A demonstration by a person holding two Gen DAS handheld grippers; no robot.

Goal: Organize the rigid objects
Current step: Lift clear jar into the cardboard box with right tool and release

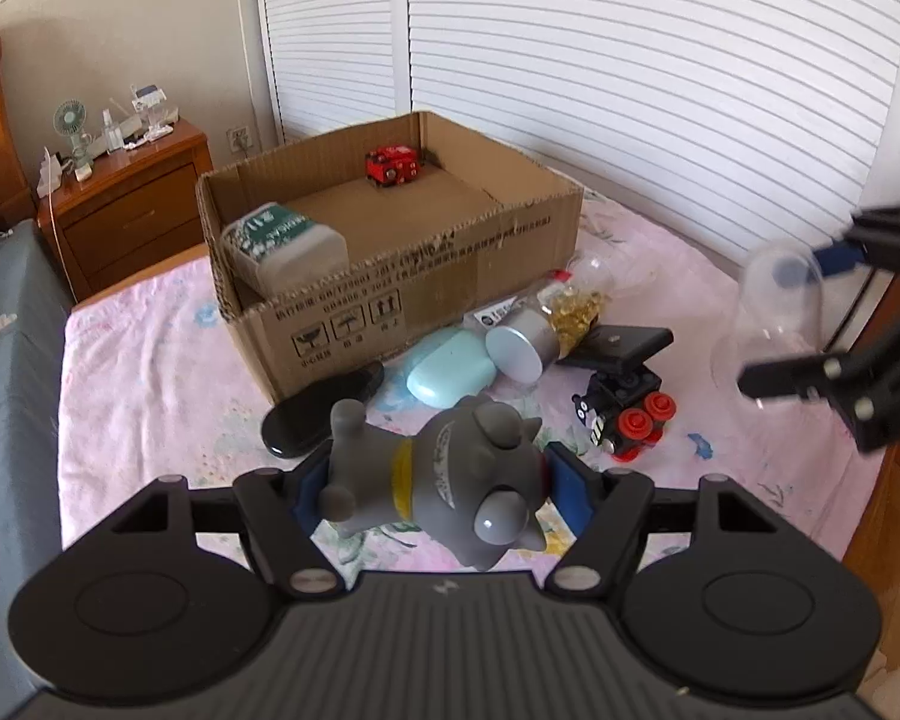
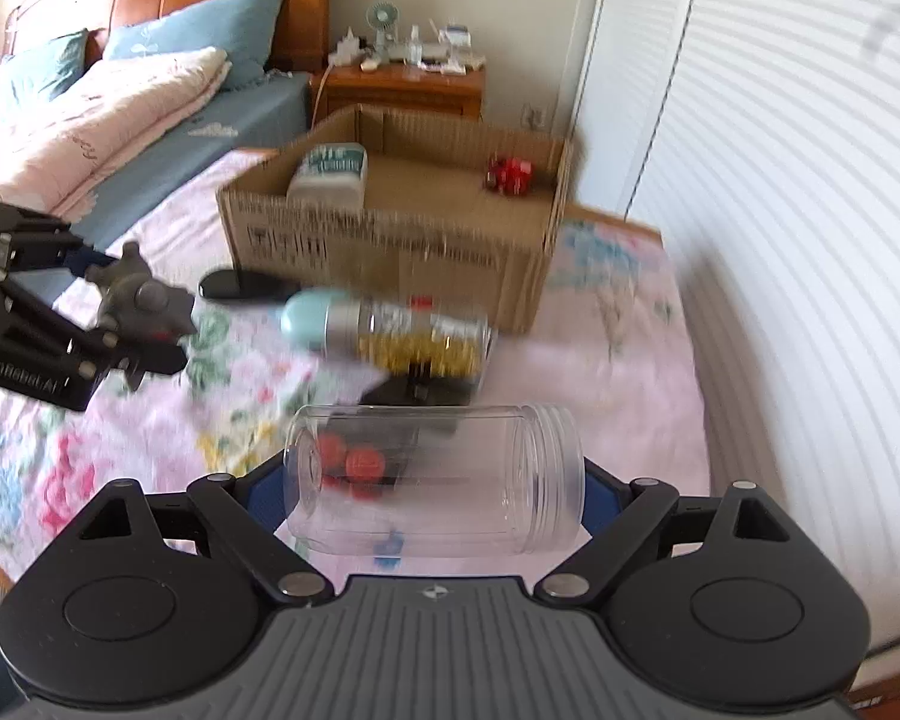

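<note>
Bright daylight glows through the white louvred shutters (image 1: 630, 90); edges bow fisheye-style, and the right-wrist view smears with motion blur.

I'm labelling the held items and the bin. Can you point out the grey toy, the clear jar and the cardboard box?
grey toy (image 1: 450, 474): left wrist view, on its belly.
clear jar (image 2: 444, 480): right wrist view, on its side wall.
cardboard box (image 1: 426, 282): left wrist view, on its printed front wall.
</note>
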